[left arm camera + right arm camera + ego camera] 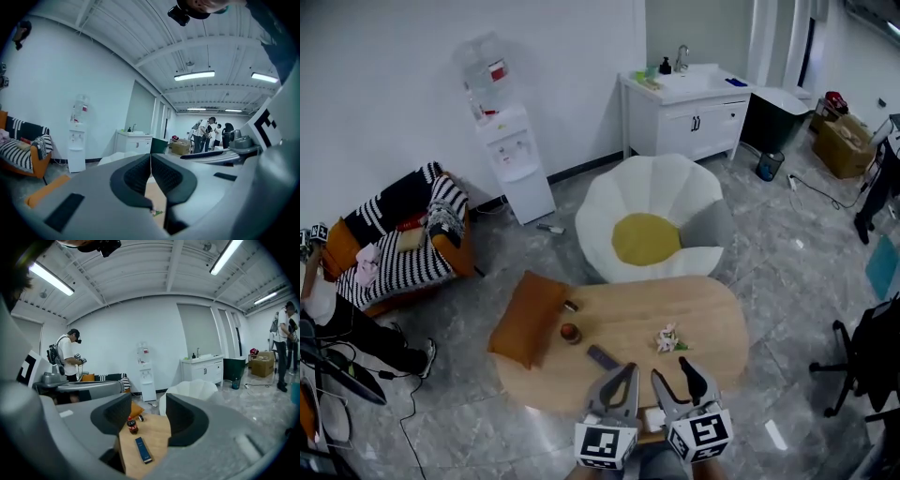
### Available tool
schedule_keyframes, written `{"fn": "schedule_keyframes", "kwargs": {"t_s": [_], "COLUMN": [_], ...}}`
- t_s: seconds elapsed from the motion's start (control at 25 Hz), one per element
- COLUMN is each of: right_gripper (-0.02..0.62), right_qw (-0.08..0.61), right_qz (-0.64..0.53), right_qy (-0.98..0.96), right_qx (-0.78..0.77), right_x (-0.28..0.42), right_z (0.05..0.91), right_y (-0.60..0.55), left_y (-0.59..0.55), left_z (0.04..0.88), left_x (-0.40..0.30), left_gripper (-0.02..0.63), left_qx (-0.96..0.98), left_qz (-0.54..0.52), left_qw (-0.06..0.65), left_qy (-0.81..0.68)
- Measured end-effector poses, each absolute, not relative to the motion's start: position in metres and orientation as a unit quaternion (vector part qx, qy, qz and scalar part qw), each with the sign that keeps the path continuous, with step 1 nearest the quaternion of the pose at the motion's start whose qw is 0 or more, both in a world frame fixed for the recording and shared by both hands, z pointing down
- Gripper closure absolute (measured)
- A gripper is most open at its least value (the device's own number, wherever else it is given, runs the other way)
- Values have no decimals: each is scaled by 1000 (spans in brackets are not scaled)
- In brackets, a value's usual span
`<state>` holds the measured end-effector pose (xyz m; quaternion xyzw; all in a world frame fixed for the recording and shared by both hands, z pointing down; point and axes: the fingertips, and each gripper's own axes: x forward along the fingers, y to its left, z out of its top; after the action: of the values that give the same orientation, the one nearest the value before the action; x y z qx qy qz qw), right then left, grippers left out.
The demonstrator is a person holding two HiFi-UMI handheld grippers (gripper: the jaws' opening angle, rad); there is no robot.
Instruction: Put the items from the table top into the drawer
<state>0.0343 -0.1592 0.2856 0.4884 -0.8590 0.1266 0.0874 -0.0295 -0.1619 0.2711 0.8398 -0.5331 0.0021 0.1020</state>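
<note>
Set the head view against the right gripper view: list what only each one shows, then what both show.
Only the head view: the flower sprig on the table, the white chair's yellow cushion and a black office chair.
Only the right gripper view: the ceiling with its light strips.
Both: the wooden table, the cola bottle, the dark blue box, the water dispenser, the white sink cabinet, and the right gripper, jaws apart with nothing between them.

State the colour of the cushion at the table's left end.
The cushion is orange, clearest in the head view.
</note>
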Motion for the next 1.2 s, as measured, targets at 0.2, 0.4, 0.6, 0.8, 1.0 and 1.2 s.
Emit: {"fn": "schedule_keyframes", "kwargs": {"t_s": [0.2, 0.4, 0.6, 0.8, 1.0, 1.2], "right_gripper": [371, 380, 404, 438, 496, 574], "right_qw": [80, 72, 57, 44, 38, 44], "right_qz": [105, 73, 65, 55, 50, 44], "right_qy": [-867, -872, -875, -874, -872, -864], "right_qx": [480, 479, 477, 480, 486, 499], "right_x": [23, 15, 11, 11, 13, 18], "right_z": [259, 237, 223, 209, 202, 203], "right_y": [-152, -145, -135, -127, -113, -104], "left_y": [-154, -149, -138, -125, -111, -104], "left_z": [245, 228, 221, 215, 199, 197], "left_x": [-32, -42, -42, -40, -36, -33], "left_gripper": [594, 594, 594, 594, 594, 594], "left_qx": [846, 842, 842, 844, 850, 854], "left_qz": [-1, -21, -32, -41, -48, -42], "left_qw": [74, 77, 69, 63, 55, 50], "left_qy": [-528, -534, -534, -530, -522, -516]}}
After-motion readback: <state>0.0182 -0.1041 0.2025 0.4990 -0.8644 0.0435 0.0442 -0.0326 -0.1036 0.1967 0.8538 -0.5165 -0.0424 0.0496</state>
